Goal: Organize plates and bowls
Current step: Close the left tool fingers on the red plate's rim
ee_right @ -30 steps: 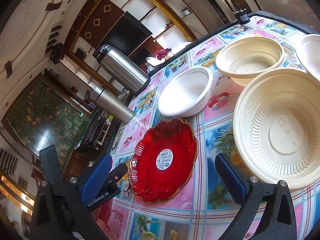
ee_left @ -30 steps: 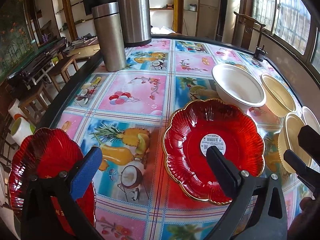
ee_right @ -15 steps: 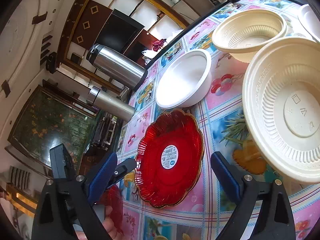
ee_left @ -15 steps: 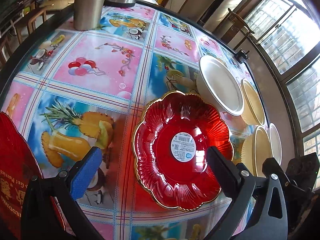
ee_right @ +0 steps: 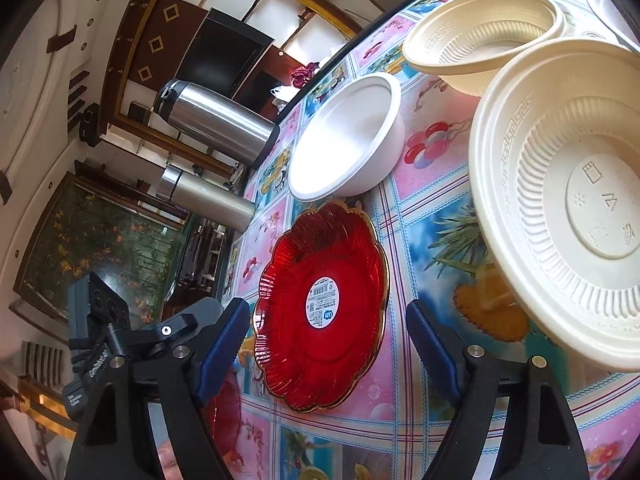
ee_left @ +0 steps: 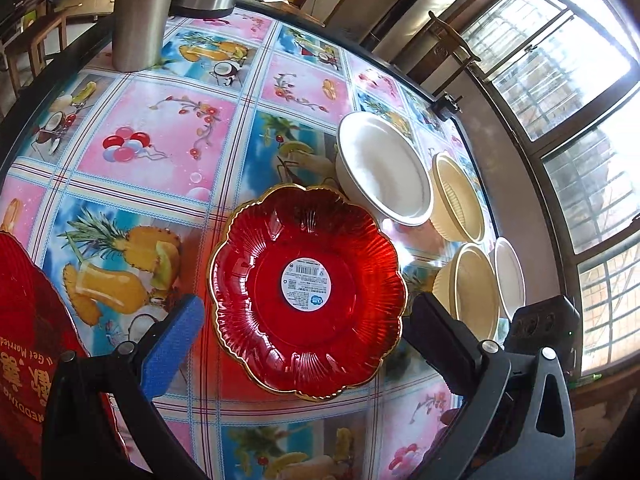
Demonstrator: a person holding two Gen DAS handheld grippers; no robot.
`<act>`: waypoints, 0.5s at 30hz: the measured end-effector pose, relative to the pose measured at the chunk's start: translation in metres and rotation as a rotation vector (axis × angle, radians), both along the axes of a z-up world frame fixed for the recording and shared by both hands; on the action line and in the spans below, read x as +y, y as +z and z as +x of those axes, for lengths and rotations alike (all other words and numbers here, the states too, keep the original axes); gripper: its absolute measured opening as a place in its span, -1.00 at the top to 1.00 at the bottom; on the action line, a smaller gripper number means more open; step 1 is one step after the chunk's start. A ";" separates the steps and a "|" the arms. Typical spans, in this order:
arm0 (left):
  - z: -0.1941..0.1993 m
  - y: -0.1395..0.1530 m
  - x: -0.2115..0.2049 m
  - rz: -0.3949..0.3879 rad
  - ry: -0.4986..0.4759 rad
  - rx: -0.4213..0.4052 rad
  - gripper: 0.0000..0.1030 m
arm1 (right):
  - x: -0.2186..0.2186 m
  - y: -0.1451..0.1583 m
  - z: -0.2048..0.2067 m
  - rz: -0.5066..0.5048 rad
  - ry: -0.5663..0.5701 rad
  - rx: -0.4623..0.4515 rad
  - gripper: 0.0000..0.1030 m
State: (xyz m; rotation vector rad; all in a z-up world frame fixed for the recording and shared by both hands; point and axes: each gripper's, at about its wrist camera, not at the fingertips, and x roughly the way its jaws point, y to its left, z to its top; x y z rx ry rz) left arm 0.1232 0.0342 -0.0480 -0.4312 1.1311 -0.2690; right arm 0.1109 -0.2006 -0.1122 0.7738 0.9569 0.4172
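Closer now, both empty spread grippers, left [ee_left: 304, 320] and right [ee_right: 326, 332], frame the red plate [ee_left: 306, 292].

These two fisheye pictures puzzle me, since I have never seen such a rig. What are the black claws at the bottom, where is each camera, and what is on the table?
There is no robot. A person holds a two-finger gripper in each hand, and each carries a camera looking along its fingers. The claws are the left gripper in its own view and the right gripper in its own. Both are open and hold nothing.

On the table lies a red plate, the same one in both views. Beyond it sit a white bowl and cream bowls, with two steel flasks at the far edge. Another red plate shows at the left.
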 end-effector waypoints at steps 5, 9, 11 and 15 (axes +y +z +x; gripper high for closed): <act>0.012 -0.018 0.002 -0.017 0.025 0.061 -1.00 | -0.002 -0.002 -0.001 -0.004 -0.003 0.005 -0.53; 0.013 -0.025 0.006 -0.050 0.025 0.076 -1.00 | -0.002 -0.004 0.000 -0.009 -0.001 0.014 -0.53; 0.013 -0.027 0.008 -0.076 0.024 0.075 -1.00 | -0.004 -0.007 -0.001 -0.004 0.006 0.024 -0.52; 0.013 -0.033 0.010 -0.095 0.029 0.082 -1.00 | 0.000 -0.010 0.002 -0.010 0.014 0.036 -0.45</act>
